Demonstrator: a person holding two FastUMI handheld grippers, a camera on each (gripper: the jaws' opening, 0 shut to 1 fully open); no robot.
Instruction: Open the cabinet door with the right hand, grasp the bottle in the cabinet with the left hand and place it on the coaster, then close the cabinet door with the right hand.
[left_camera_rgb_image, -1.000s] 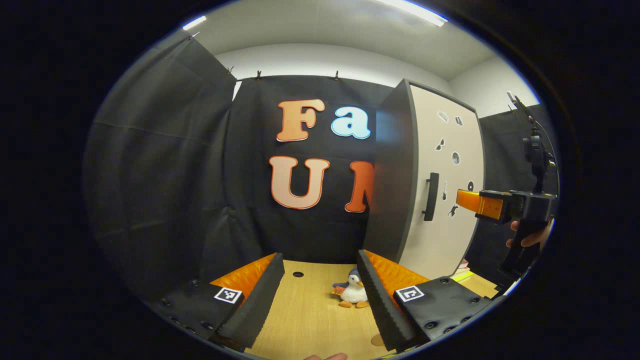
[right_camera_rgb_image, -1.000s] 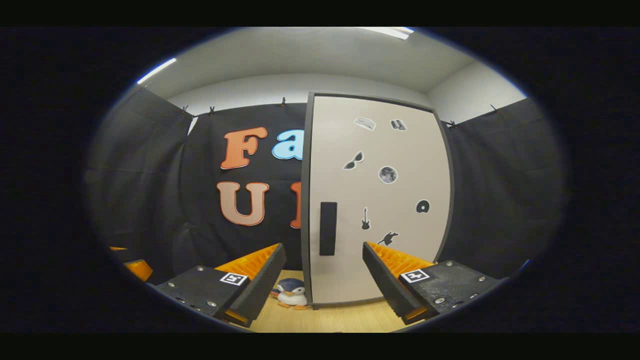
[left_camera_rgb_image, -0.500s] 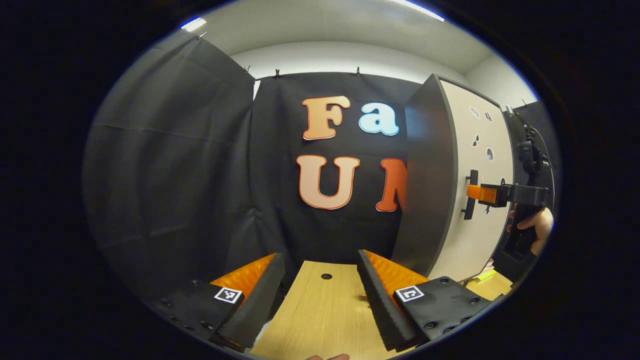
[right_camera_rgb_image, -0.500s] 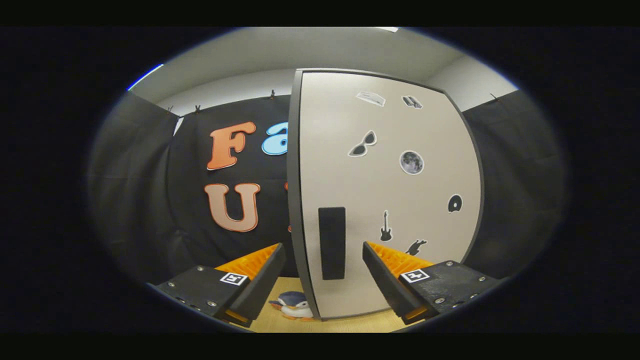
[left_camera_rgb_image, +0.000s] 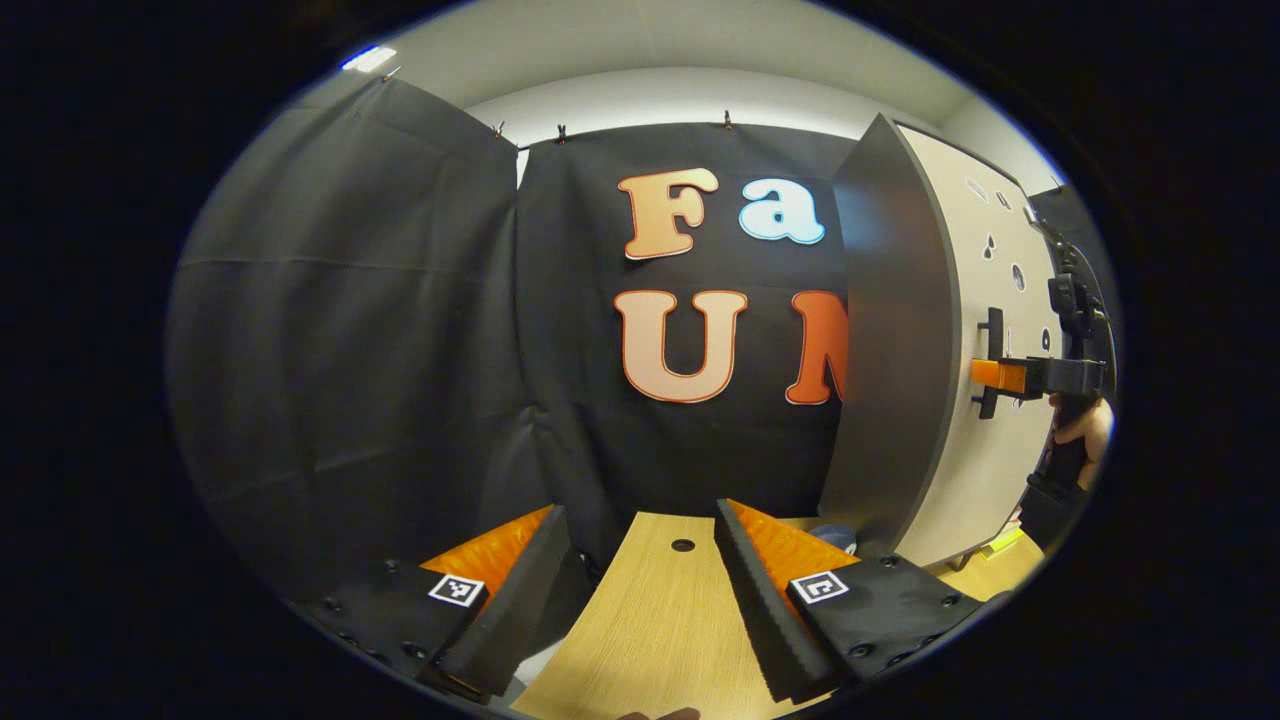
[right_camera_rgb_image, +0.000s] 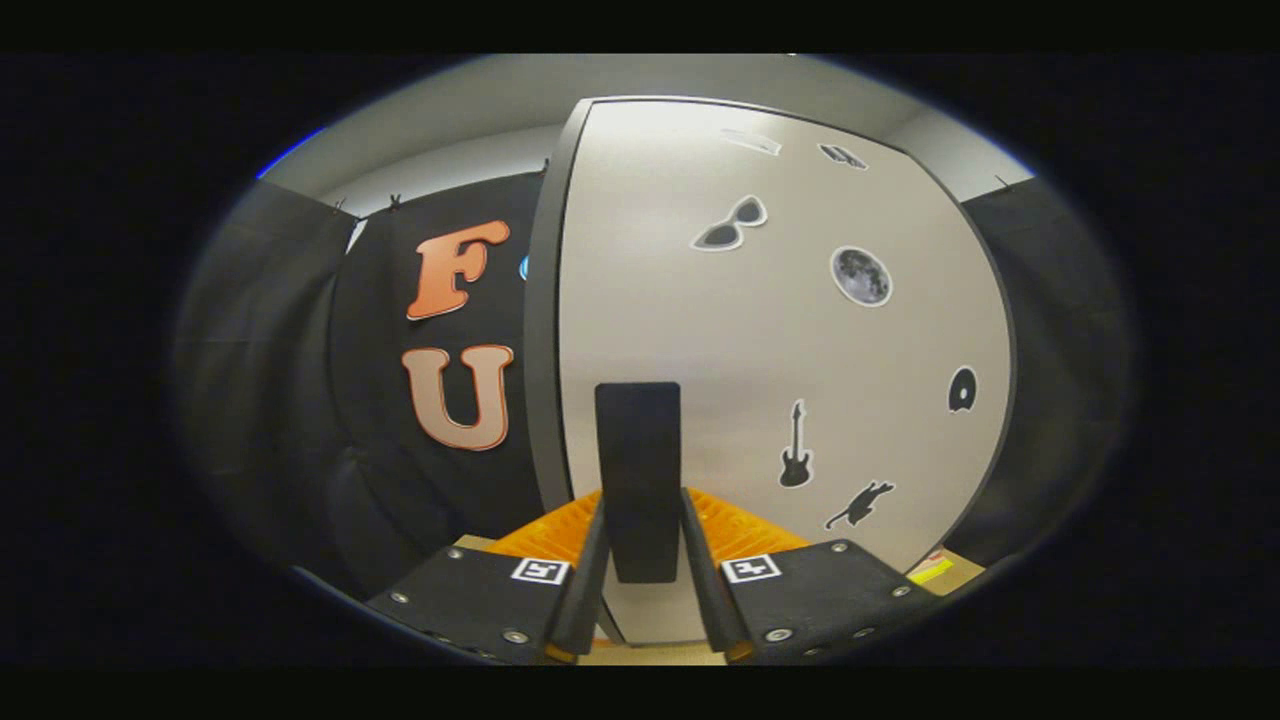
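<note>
**Right claw closing on the door handle**

Now, in the right gripper view, the right claw is gripping the handle of the cabinet door: the dark bar is sitting directly ahead, between the two fingers, with both pressing against its sides. The handle's long axis is running upright, across the claw's squeeze, so the coming pull is likely needing to swing back toward the holder. The door is looking flush with the cabinet, not yet opened. The bottle is presumably lying behind it, hidden.

Turning to the left gripper view, the left claw is hanging released, fingers spread wide with nothing between them, over a wooden table. The cabinet is standing ahead and off to this claw's right, its dark side wall facing it. Further right, the other claw is reaching level into the handle, a hand wrapped around its grip. The right hand is clearly the nearer one.
</note>
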